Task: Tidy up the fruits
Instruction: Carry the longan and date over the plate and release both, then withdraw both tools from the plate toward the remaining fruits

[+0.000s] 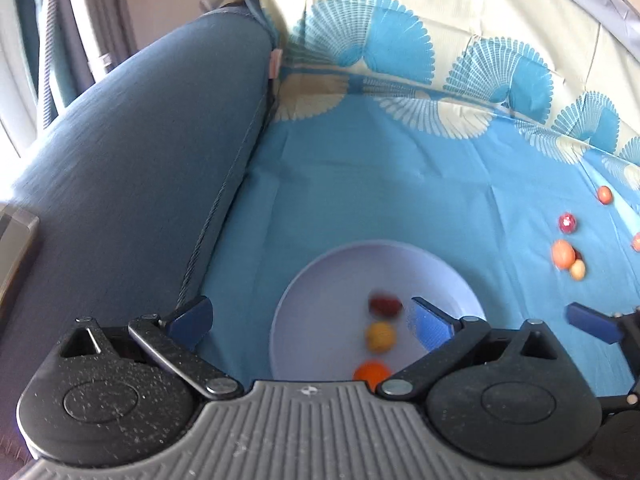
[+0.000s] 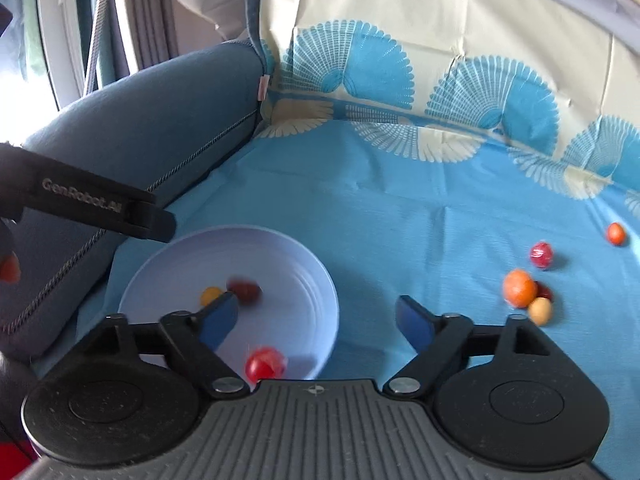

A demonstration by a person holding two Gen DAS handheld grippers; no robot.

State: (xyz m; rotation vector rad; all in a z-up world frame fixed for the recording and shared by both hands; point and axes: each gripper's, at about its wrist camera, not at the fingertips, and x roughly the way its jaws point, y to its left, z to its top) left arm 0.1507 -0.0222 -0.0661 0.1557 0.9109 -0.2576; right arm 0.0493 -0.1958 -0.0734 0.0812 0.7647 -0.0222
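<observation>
Fruits lay in two groups on the blue patterned cloth that covered the seat and ran up the backrest, its far corners cut off by the round edge of my lenses. To the left I saw the grey-blue sofa arm, bright window glare washing out whatever stood behind it.

Next in size came the pale bowl, its near rim hidden behind my gripper bodies in both views. My left gripper hung over it with both blue pads spread wide and nothing between them but bowl and cloth. My right gripper was likewise released, one pad over the bowl, the other over bare cloth.

Inside the bowl I made out a dark red fruit, smeared by blur so I could not tell its kind, a yellow fruit, and a bright red-orange fruit half cut off by the gripper housing.

Well to the right on the cloth sat the loose group: a large orange fruit touching a small tan fruit, with a dark red one mostly hidden behind them. Farther off lay a shiny red fruit and a small orange fruit.
</observation>
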